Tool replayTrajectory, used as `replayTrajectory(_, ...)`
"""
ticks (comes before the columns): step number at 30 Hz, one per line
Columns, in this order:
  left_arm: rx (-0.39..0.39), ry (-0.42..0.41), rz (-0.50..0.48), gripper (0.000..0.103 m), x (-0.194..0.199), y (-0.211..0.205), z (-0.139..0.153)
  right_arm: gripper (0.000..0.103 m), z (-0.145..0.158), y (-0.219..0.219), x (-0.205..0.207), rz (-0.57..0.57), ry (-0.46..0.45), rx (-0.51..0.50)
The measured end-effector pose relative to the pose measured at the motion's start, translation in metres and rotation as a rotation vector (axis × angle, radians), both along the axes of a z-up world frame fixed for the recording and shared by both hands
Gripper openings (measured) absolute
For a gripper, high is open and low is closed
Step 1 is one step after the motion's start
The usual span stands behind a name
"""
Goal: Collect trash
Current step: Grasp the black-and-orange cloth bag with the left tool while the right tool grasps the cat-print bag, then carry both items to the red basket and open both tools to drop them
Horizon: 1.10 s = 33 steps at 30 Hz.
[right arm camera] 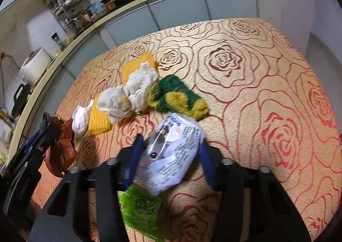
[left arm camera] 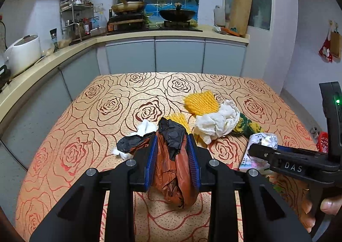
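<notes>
The left hand-held gripper (left arm camera: 172, 157) has its blue pads clamped on a crumpled brown and black plastic bag (left arm camera: 173, 169), which bulges between the jaws and hangs below them, lifted above the table covered in an orange rose-patterned cloth (left arm camera: 89, 118). Just beyond the bag, a crumpled white tissue (left arm camera: 145, 127) lies on the cloth. Farther right lie a yellow knitted mesh pad (left arm camera: 202, 102), a bunched white cloth (left arm camera: 218, 121) resting partly over it, and a green and yellow scrubbing sponge (left arm camera: 248, 126) touching the white cloth on its right side. The right hand-held gripper (right arm camera: 170, 158) points down at the table with its blue pads on either side of a white printed plastic wrapper (right arm camera: 173, 152); the jaws stand at a middling width, and the view is blurred, so the pads seem close against the wrapper's edges but I cannot tell whether they truly press it. The wrapper lies on the cloth near the sponge. A crumpled green plastic packet (right arm camera: 140, 207) sits on the table below the right gripper's left finger, touching the wrapper's lower corner. In the left wrist view, part of a person's hand (left arm camera: 320, 210) shows at the lower right edge, wrapped around the black handle of the right gripper. Behind the table runs a kitchen counter with grey cabinets (left arm camera: 179, 54), bearing a white rice cooker (left arm camera: 23, 52) and a black wok (left arm camera: 177, 14).
</notes>
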<state>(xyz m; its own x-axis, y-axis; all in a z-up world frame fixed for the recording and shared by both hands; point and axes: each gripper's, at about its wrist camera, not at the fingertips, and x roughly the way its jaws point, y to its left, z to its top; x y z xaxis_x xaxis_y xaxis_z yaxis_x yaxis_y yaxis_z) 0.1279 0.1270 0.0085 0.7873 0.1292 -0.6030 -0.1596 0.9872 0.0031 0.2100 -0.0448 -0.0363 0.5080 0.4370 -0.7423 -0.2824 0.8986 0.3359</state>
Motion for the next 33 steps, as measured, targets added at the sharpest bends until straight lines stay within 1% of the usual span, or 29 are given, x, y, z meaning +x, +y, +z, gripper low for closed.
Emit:
replayTrajectory(1,0.000,-0.001,0.001,0.027,0.000,0.001,0.000,0.036,0.002,0.002,-0.001,0.006,-0.012,-0.009)
replayTrajectory(4,-0.001,-0.005,0.007,0.027,-0.002,0.002,0.002,0.029,0.007,0.006,-0.005,0.017,-0.036,-0.021)
replayTrajectory(8,0.004,-0.013,0.013,0.027,-0.005,0.002,0.004,0.023,0.016,0.009,-0.014,0.033,-0.079,-0.048)
replayTrajectory(10,0.005,-0.019,0.017,0.027,-0.006,0.003,0.006,0.019,0.024,0.011,-0.021,0.041,-0.109,-0.064)
replayTrajectory(17,0.021,-0.061,0.026,0.027,-0.015,0.003,0.021,0.017,0.055,0.008,-0.041,0.031,-0.227,-0.097)
replayTrajectory(21,0.028,-0.090,0.027,0.027,-0.018,0.002,0.032,0.016,0.072,0.004,-0.047,0.021,-0.279,-0.097)
replayTrajectory(26,0.047,-0.130,0.014,0.027,-0.022,-0.006,0.046,0.016,0.091,-0.003,-0.054,0.005,-0.331,-0.086)
replayTrajectory(33,0.060,-0.175,-0.015,0.027,-0.023,-0.021,0.064,0.016,0.109,-0.016,-0.066,-0.019,-0.387,-0.085)
